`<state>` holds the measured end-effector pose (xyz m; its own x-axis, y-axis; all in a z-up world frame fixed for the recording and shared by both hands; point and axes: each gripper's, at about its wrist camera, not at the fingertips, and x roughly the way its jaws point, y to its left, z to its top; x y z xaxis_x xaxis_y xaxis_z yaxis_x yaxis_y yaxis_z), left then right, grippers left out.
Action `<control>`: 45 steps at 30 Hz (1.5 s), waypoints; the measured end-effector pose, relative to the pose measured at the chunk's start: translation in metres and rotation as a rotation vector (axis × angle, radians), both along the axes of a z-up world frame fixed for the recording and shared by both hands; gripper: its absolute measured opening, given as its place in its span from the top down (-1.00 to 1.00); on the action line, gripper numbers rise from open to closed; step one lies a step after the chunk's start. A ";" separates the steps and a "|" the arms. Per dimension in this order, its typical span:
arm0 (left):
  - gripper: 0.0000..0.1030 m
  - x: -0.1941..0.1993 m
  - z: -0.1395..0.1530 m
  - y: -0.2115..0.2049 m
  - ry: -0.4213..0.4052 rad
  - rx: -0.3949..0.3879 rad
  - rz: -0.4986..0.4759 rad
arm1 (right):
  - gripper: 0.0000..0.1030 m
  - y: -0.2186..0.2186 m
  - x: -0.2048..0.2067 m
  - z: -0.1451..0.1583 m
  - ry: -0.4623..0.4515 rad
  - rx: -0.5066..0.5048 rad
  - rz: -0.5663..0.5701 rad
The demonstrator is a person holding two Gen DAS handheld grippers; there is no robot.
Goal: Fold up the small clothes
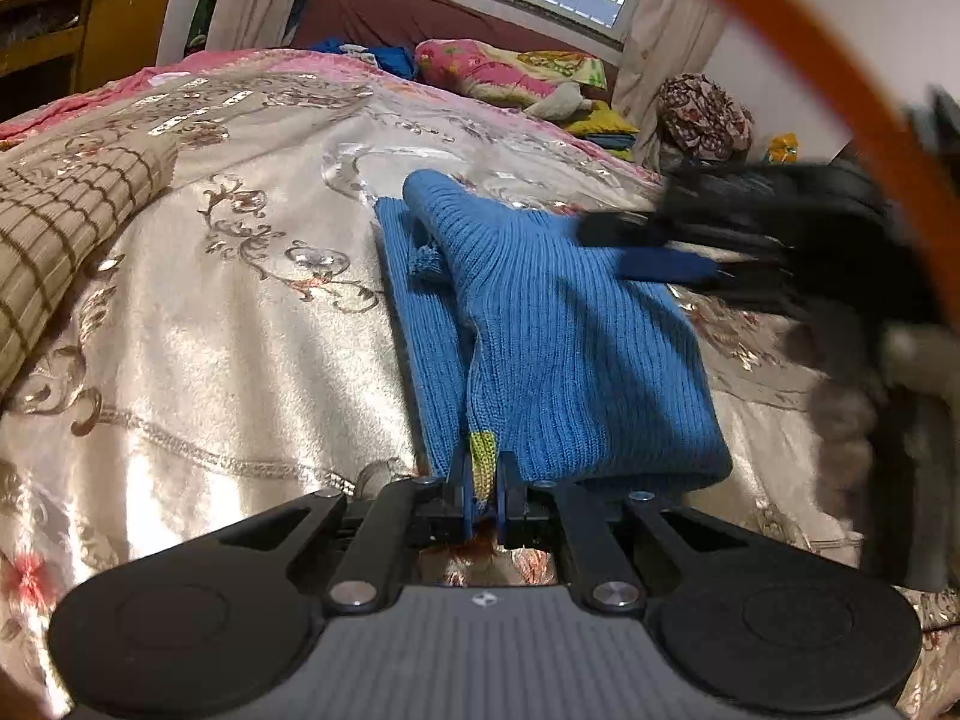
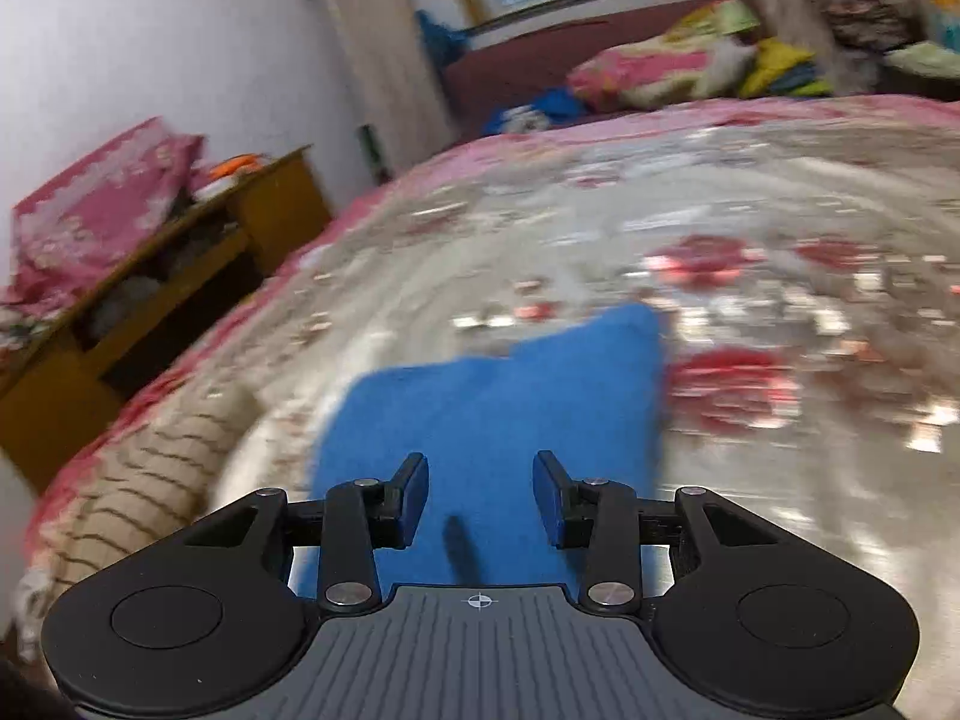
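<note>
A blue knitted garment (image 1: 540,324) lies partly folded on the flowered bedspread (image 1: 240,330). My left gripper (image 1: 485,480) is shut on its near edge, where a small yellow-green patch sits between the pads. In the left wrist view my right gripper (image 1: 648,252) shows as a dark blur over the garment's far right side. In the right wrist view, which is blurred by motion, my right gripper (image 2: 481,495) hovers above the blue garment (image 2: 510,396) with its jaws apart and nothing between them.
A beige checked cloth (image 1: 66,222) lies on the bed's left part. A wooden cabinet (image 2: 150,312) stands beside the bed. Pillows and bedding (image 1: 510,69) are piled at the far end under a window. An orange strap (image 1: 840,72) crosses the left wrist view's upper right.
</note>
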<state>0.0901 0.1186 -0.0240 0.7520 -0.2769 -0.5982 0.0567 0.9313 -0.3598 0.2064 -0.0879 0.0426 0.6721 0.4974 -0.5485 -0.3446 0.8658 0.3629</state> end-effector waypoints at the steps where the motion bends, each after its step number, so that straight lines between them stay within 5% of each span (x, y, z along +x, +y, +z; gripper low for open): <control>1: 0.72 0.001 0.000 0.001 0.002 -0.006 0.002 | 0.26 0.012 0.005 -0.002 0.006 0.002 0.035; 5: 0.72 0.000 -0.002 0.005 0.014 -0.025 0.007 | 0.21 0.047 0.020 -0.024 0.081 0.018 0.134; 14: 0.71 -0.005 0.012 0.009 -0.010 -0.053 0.020 | 0.21 0.073 0.007 -0.019 0.036 -0.066 0.262; 21: 0.71 0.006 0.040 0.009 -0.102 -0.039 0.026 | 0.22 0.026 0.002 0.007 0.045 0.096 0.201; 33: 0.57 0.038 0.072 0.007 -0.216 -0.069 0.063 | 0.20 -0.046 -0.011 0.007 -0.001 0.040 0.023; 38: 0.56 0.055 0.065 -0.003 -0.184 -0.046 0.030 | 0.20 -0.030 -0.021 -0.015 0.040 -0.018 0.113; 42: 0.55 0.083 0.044 -0.016 -0.140 0.061 0.051 | 0.22 -0.025 -0.029 -0.022 0.061 -0.056 0.138; 45: 0.55 0.089 0.023 -0.005 -0.065 0.021 0.074 | 0.21 -0.036 -0.031 -0.012 0.040 -0.030 0.110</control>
<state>0.1792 0.1136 -0.0012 0.8074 -0.2076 -0.5523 0.0106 0.9410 -0.3384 0.1753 -0.1243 0.0308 0.5912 0.5505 -0.5894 -0.4242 0.8338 0.3532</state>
